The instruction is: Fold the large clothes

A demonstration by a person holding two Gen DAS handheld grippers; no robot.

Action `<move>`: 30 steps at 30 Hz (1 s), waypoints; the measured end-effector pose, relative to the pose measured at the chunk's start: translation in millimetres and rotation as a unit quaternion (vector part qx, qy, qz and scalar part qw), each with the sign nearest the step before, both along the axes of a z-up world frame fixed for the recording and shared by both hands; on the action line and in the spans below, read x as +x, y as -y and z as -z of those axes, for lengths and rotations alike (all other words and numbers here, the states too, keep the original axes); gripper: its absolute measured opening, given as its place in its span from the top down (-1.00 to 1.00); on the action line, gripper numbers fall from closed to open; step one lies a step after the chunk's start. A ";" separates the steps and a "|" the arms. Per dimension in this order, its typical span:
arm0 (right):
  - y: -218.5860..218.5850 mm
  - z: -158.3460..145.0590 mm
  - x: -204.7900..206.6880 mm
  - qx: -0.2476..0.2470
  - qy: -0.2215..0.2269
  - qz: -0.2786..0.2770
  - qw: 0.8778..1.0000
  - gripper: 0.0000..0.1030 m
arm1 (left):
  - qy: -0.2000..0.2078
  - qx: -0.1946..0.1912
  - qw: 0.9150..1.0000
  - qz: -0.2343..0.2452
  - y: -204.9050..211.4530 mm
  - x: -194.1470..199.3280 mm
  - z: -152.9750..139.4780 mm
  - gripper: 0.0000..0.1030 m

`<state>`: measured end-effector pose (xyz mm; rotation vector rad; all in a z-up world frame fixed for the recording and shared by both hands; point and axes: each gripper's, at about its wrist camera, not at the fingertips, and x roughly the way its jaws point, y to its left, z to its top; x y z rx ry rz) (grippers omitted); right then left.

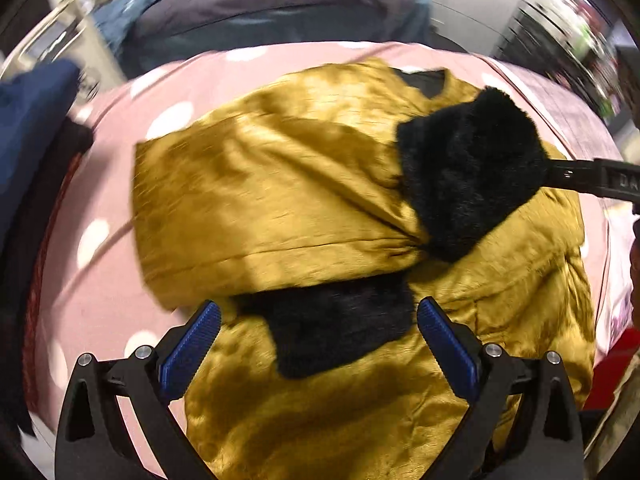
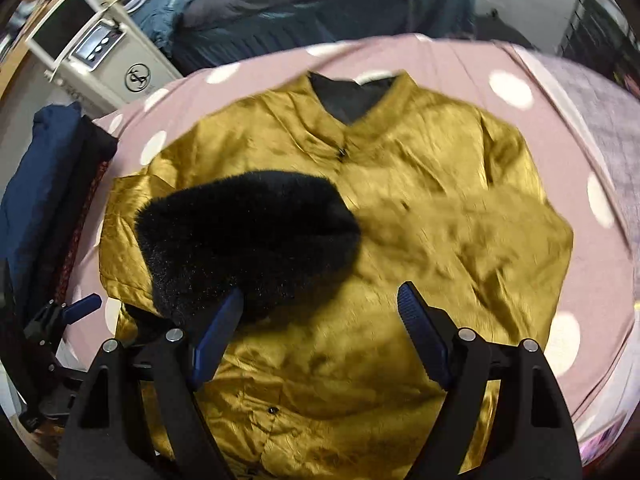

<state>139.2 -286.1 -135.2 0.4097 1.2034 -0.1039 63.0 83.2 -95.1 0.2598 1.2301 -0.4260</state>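
A mustard satin jacket (image 2: 420,220) lies front up on a pink bedcover with white dots (image 2: 560,92), collar (image 2: 352,100) at the far side. One sleeve (image 1: 260,200) is folded across the body and ends in a black fur cuff (image 1: 468,172). A second black fur cuff (image 1: 340,324) lies on the jacket below my left gripper (image 1: 319,306), which is open and touches nothing. My right gripper (image 2: 320,294) hangs open above the jacket's front, its left finger next to the fur cuff (image 2: 248,240). Each gripper shows at the edge of the other's view: right gripper (image 1: 592,180), left gripper (image 2: 80,306).
A navy garment pile (image 2: 40,168) lies at the bed's left edge. Behind the bed is blue and grey bedding (image 2: 300,8), with a white appliance (image 2: 100,60) at the back left. Something red (image 1: 612,364) shows at the right edge.
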 end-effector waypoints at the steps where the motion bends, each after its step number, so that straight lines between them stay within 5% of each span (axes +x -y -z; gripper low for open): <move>1: -3.0 -3.8 3.9 -0.010 0.002 -0.003 1.000 -0.54 | -0.002 -0.001 1.000 -0.013 -5.7 2.6 0.2 -0.87; 7: -2.9 -45.1 1.5 -0.071 0.066 0.021 0.995 -0.54 | 0.006 0.007 0.999 -0.042 -22.3 3.3 -2.7 -0.87; 10: -3.8 -54.8 3.6 -0.062 0.082 0.009 0.995 -0.54 | 0.003 0.007 0.999 -0.046 -24.5 3.2 -2.7 -0.87; 15: -10.5 -0.1 17.3 0.017 -0.035 -0.015 0.999 -0.49 | 0.009 0.010 0.999 -0.035 -15.1 5.9 -3.6 -0.87; 16: -10.0 11.3 16.1 0.035 -0.044 -0.013 0.998 -0.40 | 0.011 0.010 0.999 -0.032 -13.9 5.5 -4.7 -0.87; 18: -8.5 27.0 16.7 0.071 -0.069 -0.016 0.995 0.43 | 0.014 0.013 0.999 -0.030 -12.8 4.6 -5.8 -0.87; 20: -5.1 25.9 15.1 0.090 -0.064 -0.011 0.994 0.64 | 0.012 0.013 0.999 -0.032 -13.6 4.7 -5.5 -0.87; 26: 22.7 -47.7 7.8 0.001 0.068 0.008 0.998 0.75 | 0.015 0.009 0.998 -0.055 -23.6 8.2 -9.2 -0.87; 30: 42.1 -65.6 -3.3 -0.057 0.073 0.018 0.996 0.75 | 0.028 0.001 0.997 -0.067 -28.9 12.9 -17.6 -0.87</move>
